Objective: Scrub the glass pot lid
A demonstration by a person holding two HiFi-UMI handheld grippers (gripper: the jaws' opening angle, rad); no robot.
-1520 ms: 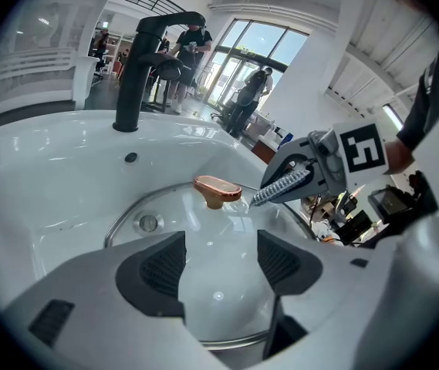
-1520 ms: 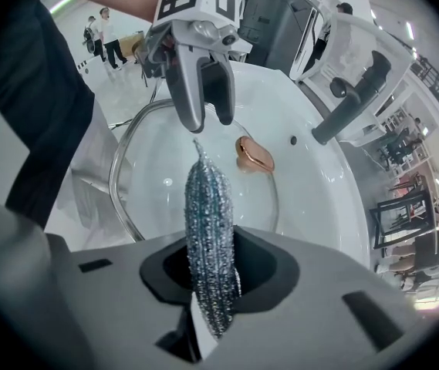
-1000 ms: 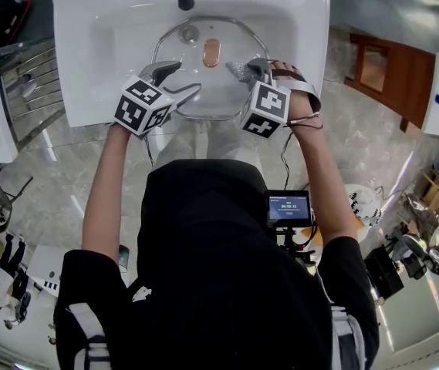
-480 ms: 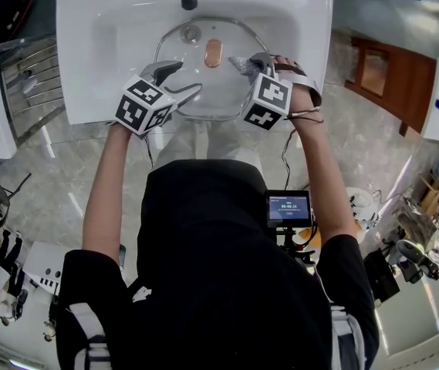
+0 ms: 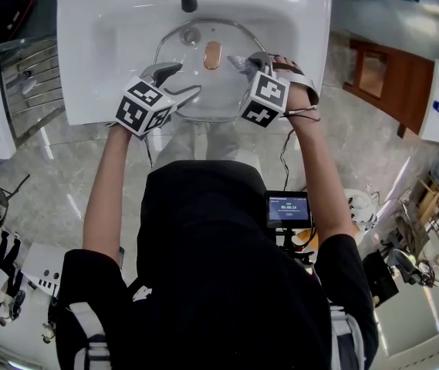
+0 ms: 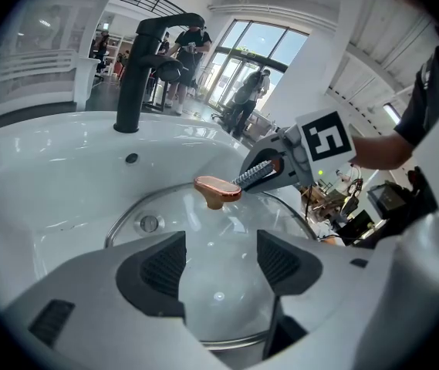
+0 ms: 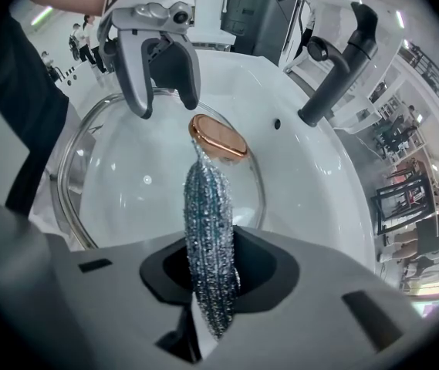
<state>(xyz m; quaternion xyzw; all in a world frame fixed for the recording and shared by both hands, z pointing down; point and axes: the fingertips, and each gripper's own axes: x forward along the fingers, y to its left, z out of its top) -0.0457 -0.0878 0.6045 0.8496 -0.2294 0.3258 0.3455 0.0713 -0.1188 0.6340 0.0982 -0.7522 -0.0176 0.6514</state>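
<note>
- Nearest to me, the person [image 5: 219,284] in black leans over the white sink [image 5: 96,52], a small lit screen [image 5: 287,209] hanging at the chest.
- Both bare forearms reach forward, one gripper in each hand, marker cubes up.
- Left gripper [image 6: 219,264]: jaws stand apart, nothing pinched. The near part of the glass pot lid [image 5: 204,91] shows in the gap and below it. I can't tell whether the pads [image 6: 161,264] touch the glass.
- Right gripper [image 7: 211,272]: jaws are clamped on a glittery metallic scrub pad [image 7: 210,230], held edge-on and pointing forward over the glass.
- The lid lies dome-up in the sink's basin, filling most of it, its metal rim running round the glass.
- The pad's far tip reaches the copper-coloured knob [image 7: 217,137] at the lid's centre, touching it or just beside it.
- A small round steam vent [image 6: 150,223] sits in the glass, left of the knob.
- Farthest off, the black faucet [image 6: 138,68] stands at the sink's back edge, its spout hanging over the lid's far side.
</note>
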